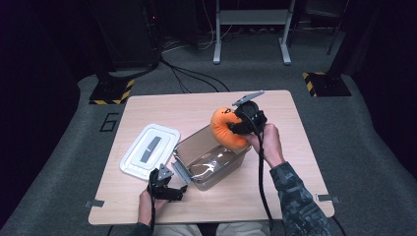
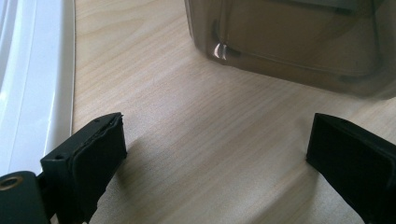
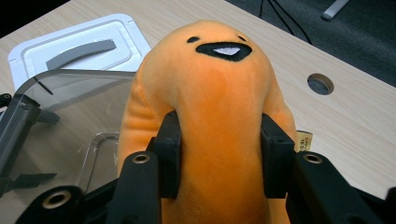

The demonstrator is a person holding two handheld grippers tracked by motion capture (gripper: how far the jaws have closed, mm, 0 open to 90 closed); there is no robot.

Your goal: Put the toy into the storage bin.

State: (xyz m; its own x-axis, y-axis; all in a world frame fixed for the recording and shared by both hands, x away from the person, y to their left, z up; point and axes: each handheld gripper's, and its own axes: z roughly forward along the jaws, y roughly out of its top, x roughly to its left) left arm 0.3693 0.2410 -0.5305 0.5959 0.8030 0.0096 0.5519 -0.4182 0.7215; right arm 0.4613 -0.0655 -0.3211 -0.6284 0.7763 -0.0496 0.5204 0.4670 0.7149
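2 grippers are at work on the wooden table (image 1: 295, 147). The right gripper (image 1: 244, 124) pinches an orange plush toy (image 1: 223, 129) around its middle, its jaws pressed into the soft body on both sides, as the right gripper view shows plainly. The toy, with its small stitched face, hangs at the far right rim of a clear plastic storage box (image 1: 211, 160), partly over the opening and partly outside it. The box's white lid (image 1: 149, 150) lies flat on the table just to the left of the box, grey handle strip up.

The left gripper (image 1: 167, 187) rests low near the box's near-left corner, jaws spread wide with bare table between them, holding nothing; it sits between lid and box without gripping either.

Several things could go wrong from here, as I judge it. The plush is wide and squashy, so if let go where it now hangs it could catch on the rim and flop out onto the table instead of dropping inside. Pushing it down against the wall could shove the light box sideways, since nothing steadies it. A springy toy may also bulge above the rim and keep the lid from seating. The cloth tag (image 3: 303, 141) by the right jaw could snag as the jaws part.
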